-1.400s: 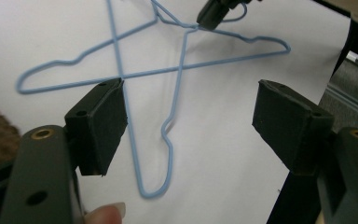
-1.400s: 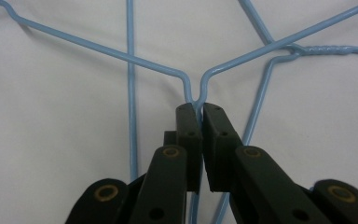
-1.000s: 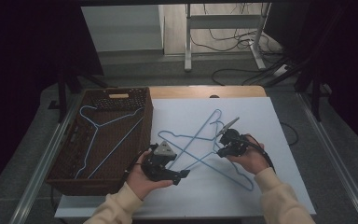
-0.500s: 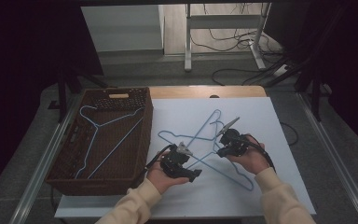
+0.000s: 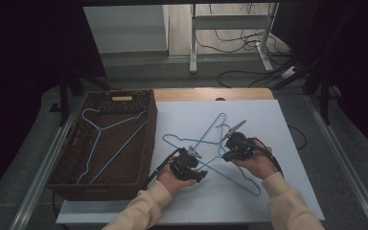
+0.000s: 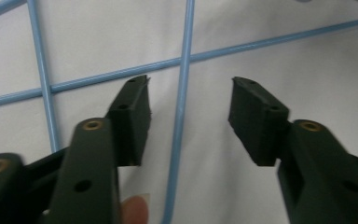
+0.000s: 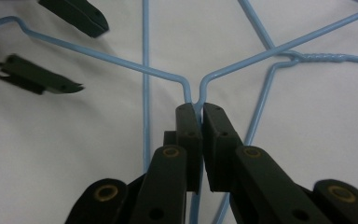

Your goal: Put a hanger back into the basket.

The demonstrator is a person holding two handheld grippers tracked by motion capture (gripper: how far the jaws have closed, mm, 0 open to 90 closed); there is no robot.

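Two light-blue wire hangers (image 5: 199,142) lie crossed on the white table top (image 5: 287,143). My right gripper (image 5: 226,154) is shut on the neck of one hanger (image 7: 196,100), where its two shoulder wires meet. My left gripper (image 5: 199,171) is low over the crossing wires, close to the right one. Its jaws have just been closing and still stand apart. A straight blue wire (image 6: 182,116) runs between them without touching either pad (image 6: 133,109). The left gripper's jaw tips (image 7: 70,86) also show at the upper left of the right gripper view.
A brown wicker basket (image 5: 72,179) stands at the left of the table with another blue hanger (image 5: 106,143) lying inside it. A metal stand's legs and cables are on the floor beyond the far edge. The surroundings are dark.
My left hand has moved right and down onto the crossed hangers, and its jaws have narrowed around a wire. The right hand and its grip have not moved.
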